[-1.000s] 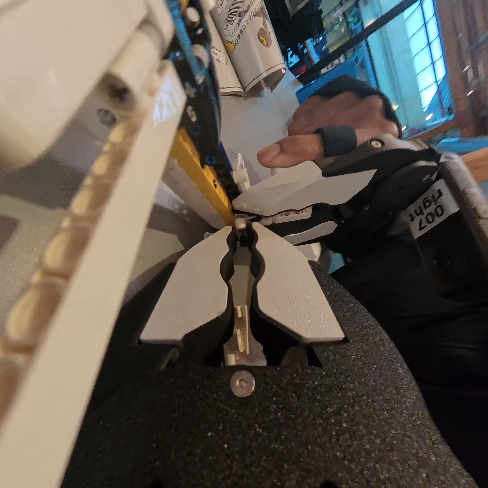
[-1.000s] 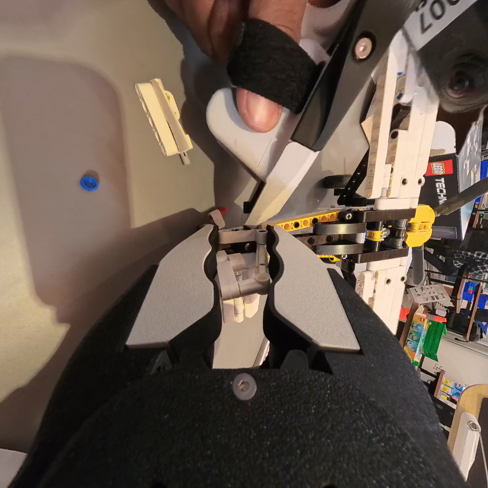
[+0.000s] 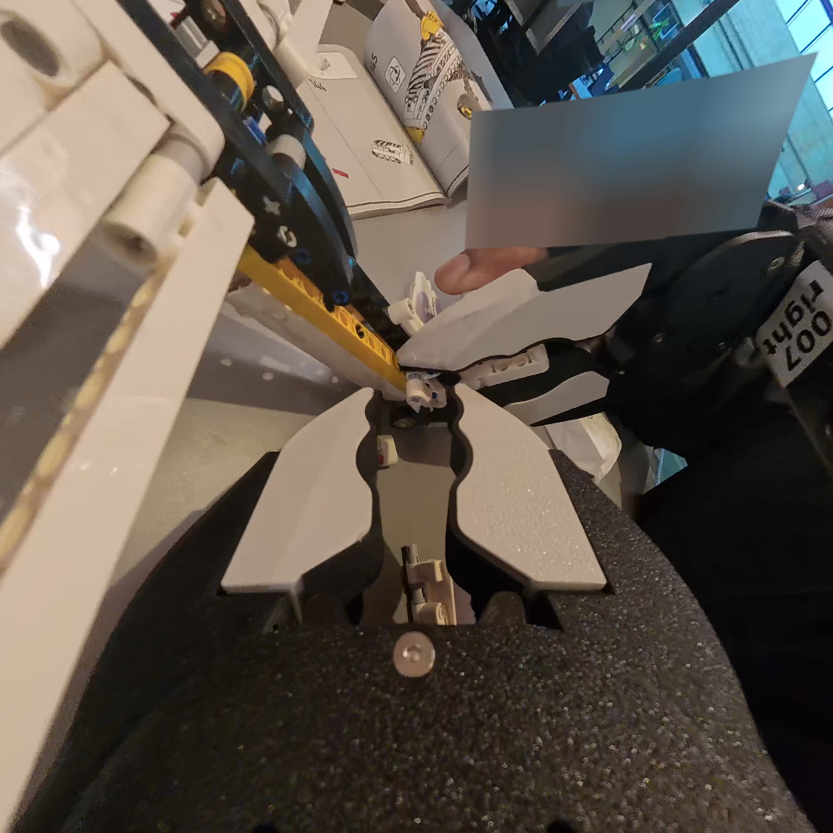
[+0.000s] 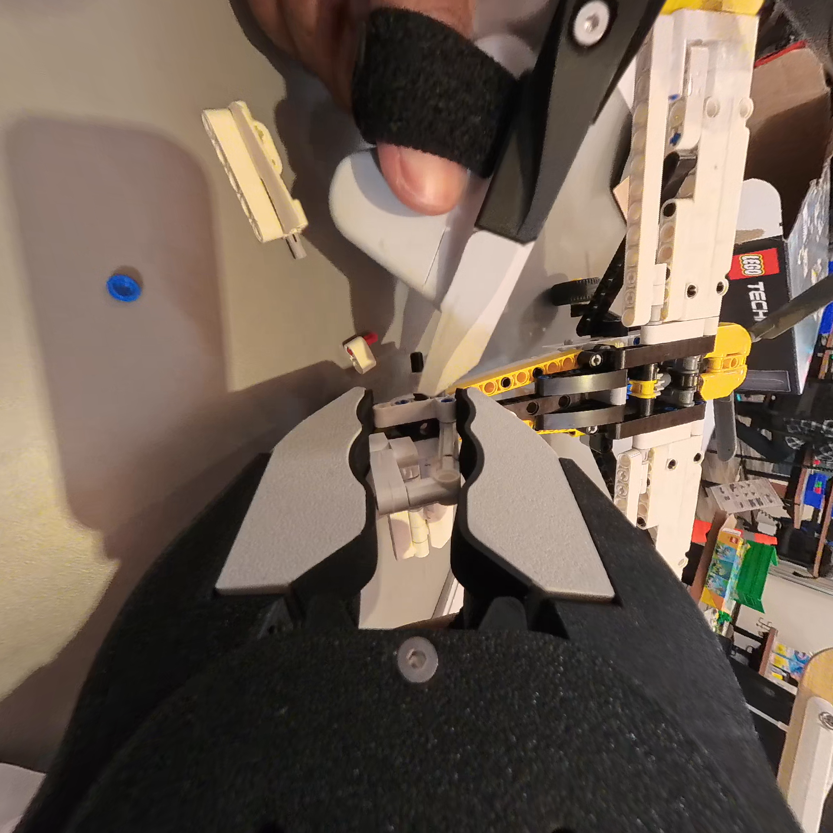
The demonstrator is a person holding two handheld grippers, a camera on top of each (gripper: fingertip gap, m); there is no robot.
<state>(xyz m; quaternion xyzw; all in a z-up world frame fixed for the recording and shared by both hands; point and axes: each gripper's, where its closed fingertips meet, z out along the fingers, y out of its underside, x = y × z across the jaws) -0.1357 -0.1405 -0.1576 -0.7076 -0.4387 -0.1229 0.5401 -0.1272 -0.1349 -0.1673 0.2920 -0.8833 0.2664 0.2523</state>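
A large white, black and yellow brick model lies on the pale table. My right gripper is shut on the grey and white beam assembly at the end of the model, beside its yellow beam. My left gripper is open, its pads apart and touching nothing. Just past its fingertips is the small white end piece of the held assembly. The right gripper's fingers cross in from the right, with a thumb on top. The left gripper's white finger shows in the right wrist view.
On the table lie a cream beam assembly, a blue round piece, a small white piece with a red pin and a black pin. Open instruction booklets lie beyond. A dark box and shelves stand at the right.
My left gripper's jaws were nearly together at the model's tip and have now parted. The right gripper keeps its hold on the grey assembly. The small white piece with the red pin now shows fully.
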